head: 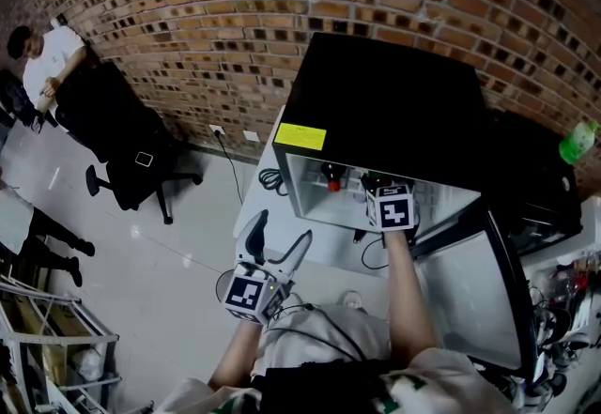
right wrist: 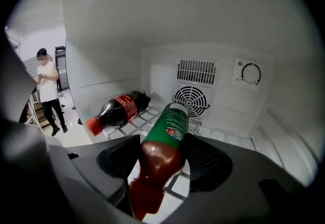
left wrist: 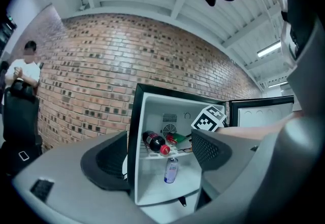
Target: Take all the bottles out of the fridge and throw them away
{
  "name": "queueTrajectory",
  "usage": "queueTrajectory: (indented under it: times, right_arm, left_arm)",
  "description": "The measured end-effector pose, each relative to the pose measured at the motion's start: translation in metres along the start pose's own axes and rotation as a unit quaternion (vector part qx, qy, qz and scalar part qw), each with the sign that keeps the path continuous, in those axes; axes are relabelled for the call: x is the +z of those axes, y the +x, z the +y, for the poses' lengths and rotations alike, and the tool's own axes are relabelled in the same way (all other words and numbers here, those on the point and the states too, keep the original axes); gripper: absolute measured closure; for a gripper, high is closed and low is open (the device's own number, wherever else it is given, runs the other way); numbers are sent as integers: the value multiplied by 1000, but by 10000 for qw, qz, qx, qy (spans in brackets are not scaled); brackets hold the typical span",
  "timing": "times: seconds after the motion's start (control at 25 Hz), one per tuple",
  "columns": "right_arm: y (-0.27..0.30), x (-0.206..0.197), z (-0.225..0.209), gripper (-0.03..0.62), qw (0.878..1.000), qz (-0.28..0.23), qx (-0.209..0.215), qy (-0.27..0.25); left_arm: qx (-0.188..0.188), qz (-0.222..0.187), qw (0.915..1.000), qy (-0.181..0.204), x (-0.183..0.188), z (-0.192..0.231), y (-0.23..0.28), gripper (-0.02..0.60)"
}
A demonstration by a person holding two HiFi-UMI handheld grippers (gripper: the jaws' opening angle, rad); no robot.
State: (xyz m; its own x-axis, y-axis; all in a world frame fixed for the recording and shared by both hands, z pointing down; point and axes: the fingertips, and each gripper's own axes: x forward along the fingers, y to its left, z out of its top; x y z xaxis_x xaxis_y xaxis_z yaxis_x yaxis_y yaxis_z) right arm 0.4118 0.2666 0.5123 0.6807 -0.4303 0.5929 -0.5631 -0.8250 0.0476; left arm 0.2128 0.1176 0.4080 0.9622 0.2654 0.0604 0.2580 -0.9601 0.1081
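A black mini fridge [head: 385, 102] stands open on a white table. On its wire shelf a cola bottle [right wrist: 118, 110] with a red cap lies on its side. To its right lies a red sauce bottle [right wrist: 162, 152] with a green label, its cap towards me. My right gripper [right wrist: 161, 159] reaches into the fridge and is shut on this sauce bottle, one pad on each side of its body. My left gripper [head: 280, 238] hangs in front of the table, open with nothing in it. From the left gripper view both bottles show: the cola bottle [left wrist: 155, 142] and the sauce bottle [left wrist: 177, 139].
A drink can [left wrist: 171, 170] stands on the fridge floor below the shelf. The fridge door [head: 479, 281] hangs open at the right. Cables [head: 272, 179] lie left of the fridge. A black office chair [head: 113, 130] and a person [head: 47, 55] are at the far left, a green bottle [head: 577, 142] far right.
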Motion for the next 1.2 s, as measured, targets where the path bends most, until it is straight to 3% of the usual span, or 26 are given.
queueTrajectory:
  times: [0.2, 0.32, 0.48, 0.72, 0.88, 1.0, 1.2]
  right_arm:
    - [-13, -13, 5, 290, 9998, 5, 211, -46]
    - [-24, -22, 3, 292, 9979, -260, 430, 412]
    - [-44, -19, 11, 292, 9813, -846, 1008, 1408]
    - [-91, -9, 17, 292, 9617, -1506, 1424, 1795]
    - [-113, -8, 31, 292, 9548, -1611, 1862, 1668]
    - [-132, 2, 72, 292, 9438, -1640, 2468, 1466]
    - [-119, 25, 171, 292, 9031, -1452, 3949, 863]
  left_arm:
    - [-84, 39, 9999, 105, -10, 8, 0, 206]
    - [-179, -17, 9998, 4, -3, 2, 4, 206]
    - [-235, 6, 9997, -77, -1, -2, 8, 206]
    - [-327, -57, 9994, 75, -15, -4, 16, 206]
    - [-67, -153, 9998, 113, -13, 3, 21, 206]
    - [261, -251, 9993, 79, -1, 15, 0, 206]
    - [1229, -390, 9915, 164, 12, 58, -51, 206]
